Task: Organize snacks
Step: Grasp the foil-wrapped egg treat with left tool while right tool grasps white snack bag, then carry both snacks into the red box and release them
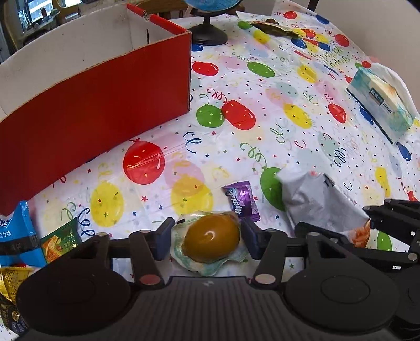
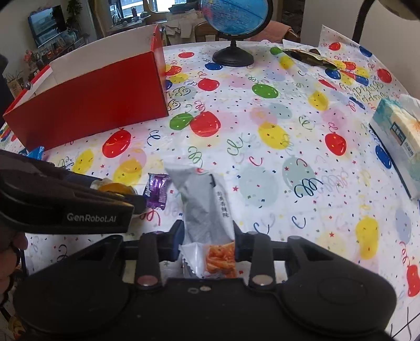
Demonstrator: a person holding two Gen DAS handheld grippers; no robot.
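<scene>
I have my left gripper [image 1: 207, 237] pinching the jelly cup [image 1: 211, 242] and my right gripper [image 2: 207, 242] pinching the silver packet [image 2: 207, 209]; next both need lifting to the red box [image 2: 89, 115].

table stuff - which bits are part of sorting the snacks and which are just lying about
Part of the job:
- jelly cup, between the left gripper pads
- silver snack packet, in the right gripper
- purple candy
- blue packet
- green packet
- red box

Just lying about:
- globe
- tissue box
</scene>
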